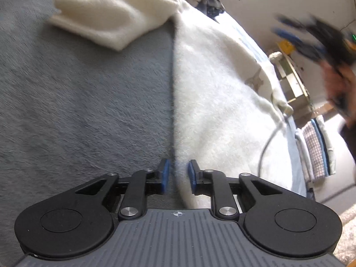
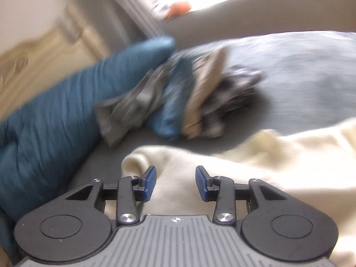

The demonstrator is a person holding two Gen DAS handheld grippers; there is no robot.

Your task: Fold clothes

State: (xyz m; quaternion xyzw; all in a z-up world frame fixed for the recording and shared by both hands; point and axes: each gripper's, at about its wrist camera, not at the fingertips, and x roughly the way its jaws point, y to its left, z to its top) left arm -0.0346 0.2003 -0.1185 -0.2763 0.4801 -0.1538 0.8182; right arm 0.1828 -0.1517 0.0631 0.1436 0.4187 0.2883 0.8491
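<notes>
A cream fleece garment [image 1: 218, 93] lies spread on the grey bed cover [image 1: 77, 100], one sleeve [image 1: 111, 17] folded out at the top left. My left gripper [image 1: 178, 175] hovers open over the garment's straight left edge, nothing between its blue pads. In the same view the right gripper [image 1: 322, 42] is a dark blur held in a hand at the far right. The right wrist view shows my right gripper [image 2: 175, 183] open above a rumpled part of the cream garment [image 2: 244, 169], holding nothing.
A teal pillow [image 2: 66, 111] and a heap of mixed clothes [image 2: 189, 98] lie beyond the garment. A stack of folded cloths [image 1: 316, 149] sits past the bed's right edge, near a cable [image 1: 269, 138] and a wooden shelf [image 1: 293, 77].
</notes>
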